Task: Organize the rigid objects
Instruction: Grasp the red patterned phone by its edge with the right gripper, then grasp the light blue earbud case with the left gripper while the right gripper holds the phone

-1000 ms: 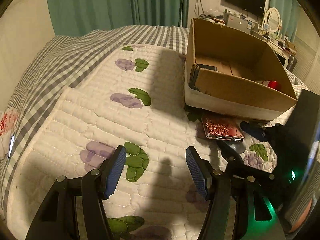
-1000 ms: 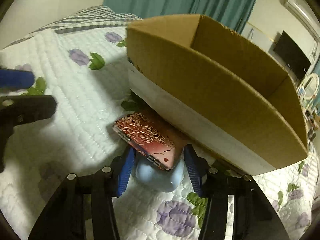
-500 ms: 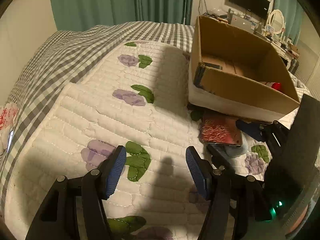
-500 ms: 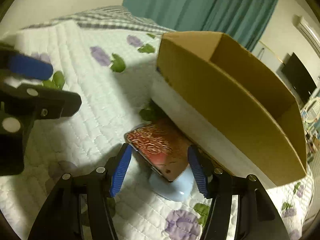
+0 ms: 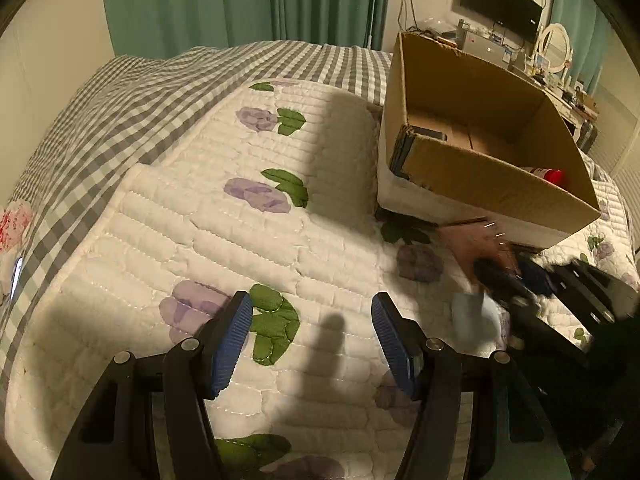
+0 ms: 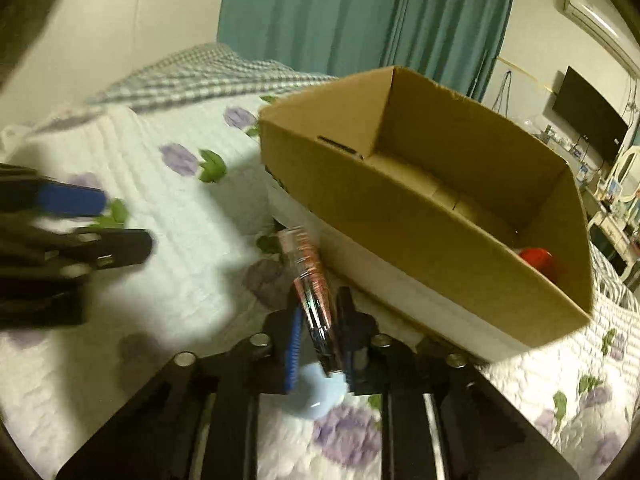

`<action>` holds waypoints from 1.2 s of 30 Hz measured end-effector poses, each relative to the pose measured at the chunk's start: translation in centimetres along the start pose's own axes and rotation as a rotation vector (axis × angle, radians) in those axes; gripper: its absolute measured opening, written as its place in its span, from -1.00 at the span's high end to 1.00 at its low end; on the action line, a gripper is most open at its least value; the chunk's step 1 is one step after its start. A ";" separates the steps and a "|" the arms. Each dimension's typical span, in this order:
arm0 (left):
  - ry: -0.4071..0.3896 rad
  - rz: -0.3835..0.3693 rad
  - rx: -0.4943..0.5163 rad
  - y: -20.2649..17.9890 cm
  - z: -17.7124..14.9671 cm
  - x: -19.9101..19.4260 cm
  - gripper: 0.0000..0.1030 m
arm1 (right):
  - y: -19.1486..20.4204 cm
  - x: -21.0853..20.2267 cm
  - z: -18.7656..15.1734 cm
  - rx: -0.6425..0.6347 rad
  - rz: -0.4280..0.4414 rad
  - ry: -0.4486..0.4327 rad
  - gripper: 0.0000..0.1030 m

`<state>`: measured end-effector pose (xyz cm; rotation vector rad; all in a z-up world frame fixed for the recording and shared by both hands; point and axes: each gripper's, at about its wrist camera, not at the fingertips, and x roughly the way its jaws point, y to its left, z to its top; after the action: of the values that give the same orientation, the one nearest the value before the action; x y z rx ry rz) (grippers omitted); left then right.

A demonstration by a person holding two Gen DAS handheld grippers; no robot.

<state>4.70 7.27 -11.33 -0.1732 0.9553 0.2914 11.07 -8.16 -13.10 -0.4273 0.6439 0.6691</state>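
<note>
My right gripper (image 6: 318, 330) is shut on a red patterned phone (image 6: 310, 280), held on its edge and lifted off the quilt in front of the cardboard box (image 6: 420, 216). A pale blue piece (image 6: 320, 392) hangs under the phone. In the left wrist view the phone (image 5: 472, 240) is blurred below the box (image 5: 492, 184), with the right gripper (image 5: 516, 276) on it. My left gripper (image 5: 312, 340) is open and empty above the quilt. The box holds a red-capped item (image 5: 554, 176) and a dark flat item (image 5: 430, 134).
The bed has a white quilt with purple flowers (image 5: 256, 194) over a grey checked sheet (image 5: 132, 92). Teal curtains (image 5: 248, 0) hang behind. A TV (image 5: 500, 2) and a dresser with a mirror (image 5: 556, 46) stand at the far right.
My right gripper has closed on the phone, turned it onto its edge and lifted it from the quilt. The left gripper has stayed open and drawn back a little.
</note>
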 end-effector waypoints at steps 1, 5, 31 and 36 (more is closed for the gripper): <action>-0.002 -0.006 0.003 -0.1 0.0 0.0 -0.26 | -0.4 -0.8 -0.3 0.026 0.019 0.004 0.82; -0.003 -0.054 0.034 -1.3 0.0 0.0 -0.26 | -2.9 -3.2 -1.5 0.148 0.020 0.022 0.82; 0.045 -0.191 0.223 -11.8 -3.9 2.5 -0.26 | -9.3 -5.2 -5.9 0.381 -0.037 0.103 0.82; 0.063 -0.148 0.247 -12.6 -4.4 3.7 -0.19 | -9.3 -4.8 -6.0 0.387 -0.030 0.110 0.81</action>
<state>7.34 -5.27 -16.70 -0.0263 1.0265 0.0304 12.12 -20.21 -12.74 -0.1142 0.8496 0.4803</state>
